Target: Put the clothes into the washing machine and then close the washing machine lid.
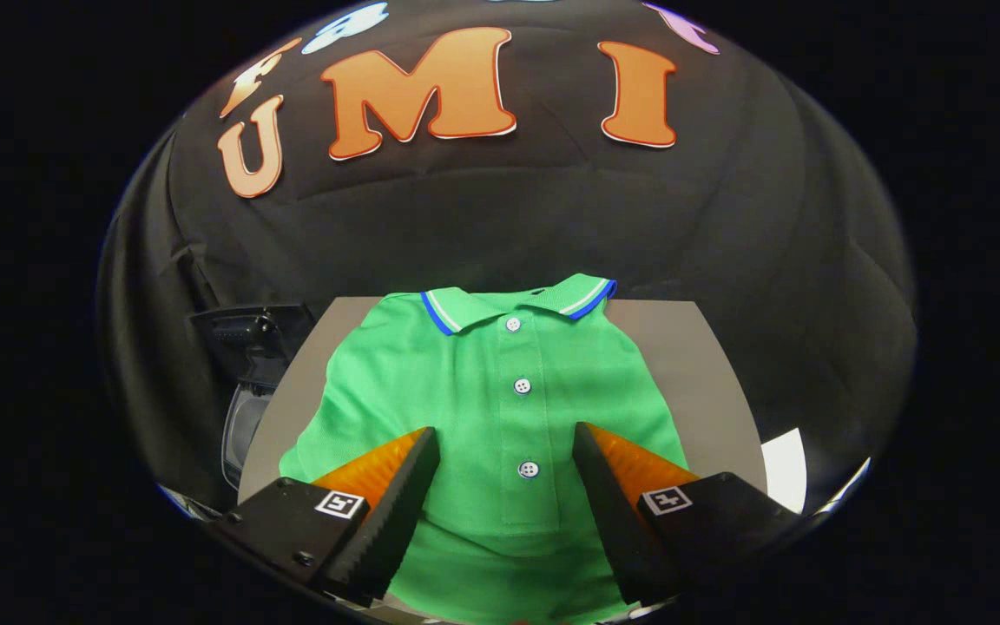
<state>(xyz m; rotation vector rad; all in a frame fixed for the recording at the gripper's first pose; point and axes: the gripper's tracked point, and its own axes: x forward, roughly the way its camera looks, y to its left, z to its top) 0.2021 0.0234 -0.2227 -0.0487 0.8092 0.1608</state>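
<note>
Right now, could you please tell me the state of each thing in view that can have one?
Green polo shirt with blue-striped collar: spread flat on the grey table, front up, three buttons fastened, not yet picked up.
Gripper: open, fingers apart over the shirt's lower front, gripping nothing.
Dark machine beside the table: partly seen; I cannot tell whether its lid is open.

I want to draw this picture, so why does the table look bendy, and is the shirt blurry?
Gripper view: the fisheye lens bows the grey table; the green polo shirt looks sharp and evenly lit, without glare; the gripper has its jaws open over it.
</note>
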